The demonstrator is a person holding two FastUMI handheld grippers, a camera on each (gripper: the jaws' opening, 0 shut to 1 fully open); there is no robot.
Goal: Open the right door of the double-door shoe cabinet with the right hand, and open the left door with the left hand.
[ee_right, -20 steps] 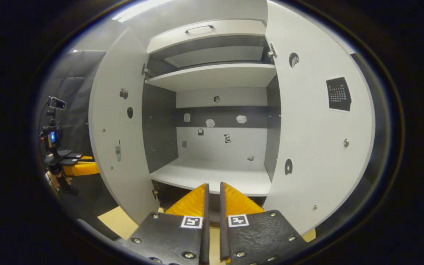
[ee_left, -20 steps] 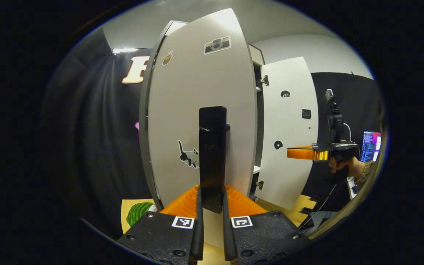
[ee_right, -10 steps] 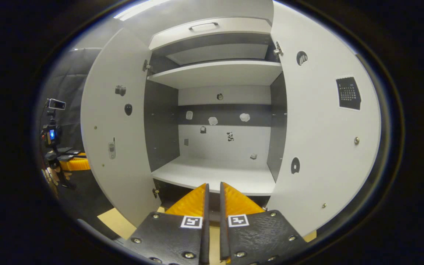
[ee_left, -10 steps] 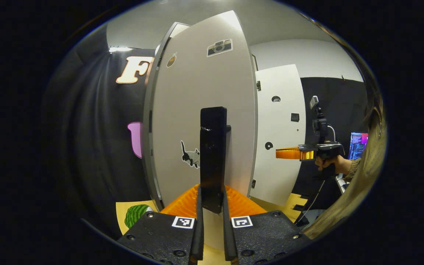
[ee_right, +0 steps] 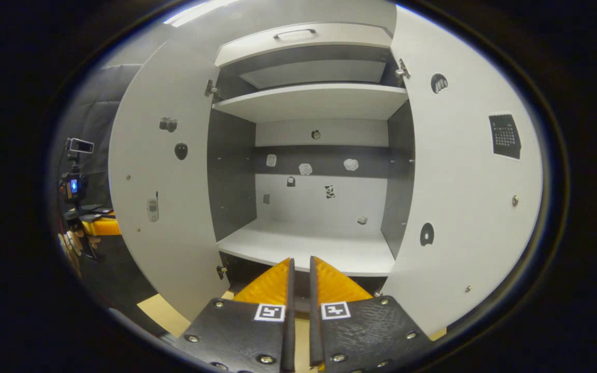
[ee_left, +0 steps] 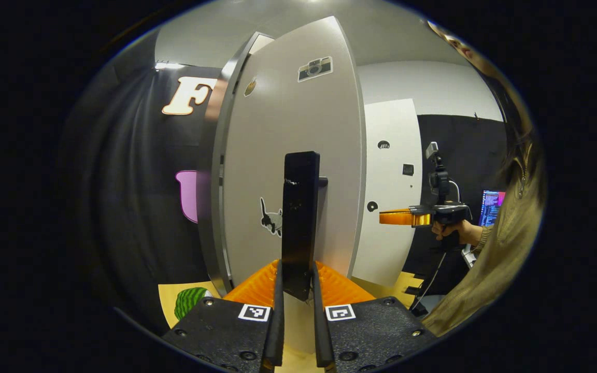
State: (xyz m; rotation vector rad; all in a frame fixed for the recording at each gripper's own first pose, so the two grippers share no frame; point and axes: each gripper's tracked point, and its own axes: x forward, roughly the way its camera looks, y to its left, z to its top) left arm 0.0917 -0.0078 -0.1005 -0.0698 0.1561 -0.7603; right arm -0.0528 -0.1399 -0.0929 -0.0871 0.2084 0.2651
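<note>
Both doors stand wide: the left gripper (ee_left: pixel 296 282) clamps the left door's black handle (ee_left: pixel 300 217) at 6 o'clock, the right gripper (ee_right: pixel 298 282) closed on nothing, so little remains.

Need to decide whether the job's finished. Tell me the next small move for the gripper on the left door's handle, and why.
Probably open the left gripper and back it off the black handle. It is clamped on the handle, yet the left door and right door both stand swung wide, baring the shelves.
</note>
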